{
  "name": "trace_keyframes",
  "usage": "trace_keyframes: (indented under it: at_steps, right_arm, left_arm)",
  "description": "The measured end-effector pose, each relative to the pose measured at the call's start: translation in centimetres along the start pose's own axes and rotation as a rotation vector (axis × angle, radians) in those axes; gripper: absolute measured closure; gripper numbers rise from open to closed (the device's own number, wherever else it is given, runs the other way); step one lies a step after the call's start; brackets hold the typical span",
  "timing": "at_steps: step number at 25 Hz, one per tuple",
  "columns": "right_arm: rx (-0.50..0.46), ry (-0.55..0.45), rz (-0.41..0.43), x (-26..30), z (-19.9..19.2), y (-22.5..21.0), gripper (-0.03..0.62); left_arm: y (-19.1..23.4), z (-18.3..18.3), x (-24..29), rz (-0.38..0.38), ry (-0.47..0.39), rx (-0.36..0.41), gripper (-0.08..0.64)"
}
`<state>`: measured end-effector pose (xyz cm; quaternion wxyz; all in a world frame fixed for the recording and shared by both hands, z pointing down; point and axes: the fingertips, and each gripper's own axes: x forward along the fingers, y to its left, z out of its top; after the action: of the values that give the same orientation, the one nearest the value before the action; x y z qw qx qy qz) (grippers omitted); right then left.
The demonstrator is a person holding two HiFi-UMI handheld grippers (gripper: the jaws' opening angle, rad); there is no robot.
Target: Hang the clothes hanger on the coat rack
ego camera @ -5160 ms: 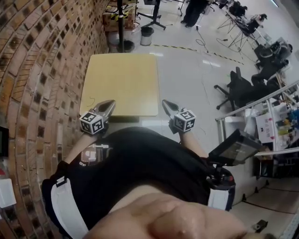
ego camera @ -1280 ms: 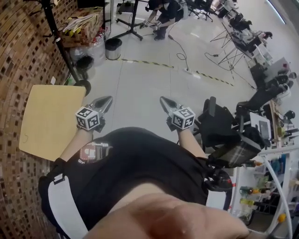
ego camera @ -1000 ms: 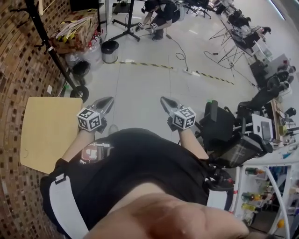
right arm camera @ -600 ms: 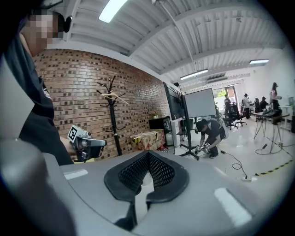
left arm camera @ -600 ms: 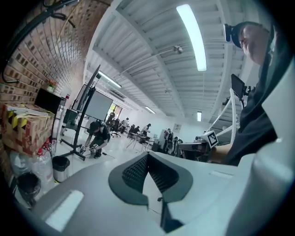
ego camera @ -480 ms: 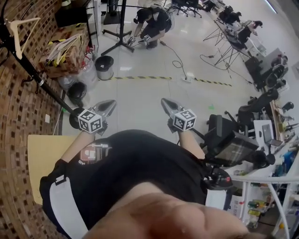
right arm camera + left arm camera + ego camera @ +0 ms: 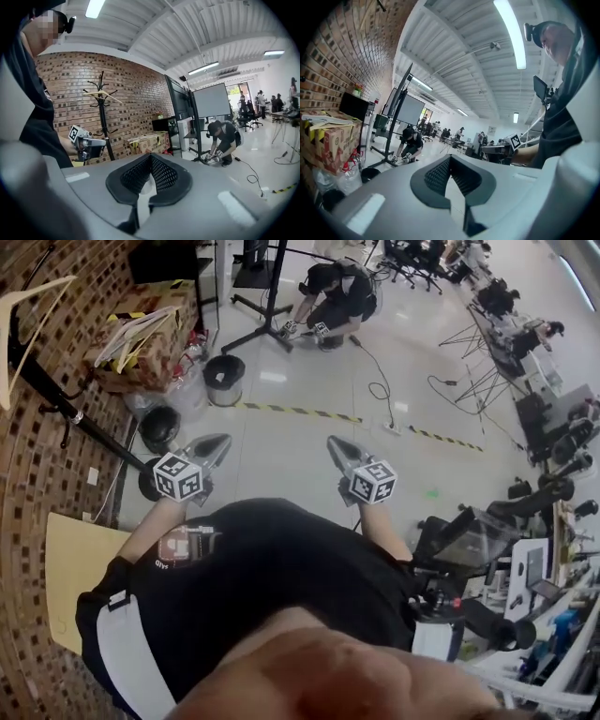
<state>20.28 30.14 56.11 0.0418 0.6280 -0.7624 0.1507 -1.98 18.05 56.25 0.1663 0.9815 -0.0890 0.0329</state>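
Left gripper and right gripper both closed and empty, I am facing the far-left coat rack, where a clothes hanger seemingly hangs already; next, closing in.

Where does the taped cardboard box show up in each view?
Head view: cardboard box at upper left, against the brick wall.
Left gripper view: at the left edge, mid-height.
Right gripper view: near centre, below the brick wall.
Shared landmark: the crouching person, in all three.
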Motion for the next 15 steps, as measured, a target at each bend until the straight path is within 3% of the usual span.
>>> trace_keyframes:
  at_steps: [9,15]
  right_arm:
    - [-0.085,0.013,0.159,8.1,6.8,-13.5,0.578]
    - [-0.060,0.028,0.174,12.7,8.1,-18.8,0.578]
  left_arm:
    - [5.8,5.9,11.1,0.186,-0.090,-0.025,0.558]
    - [9.7,6.6,15.3,0.221,-0.070,-0.030,0.558]
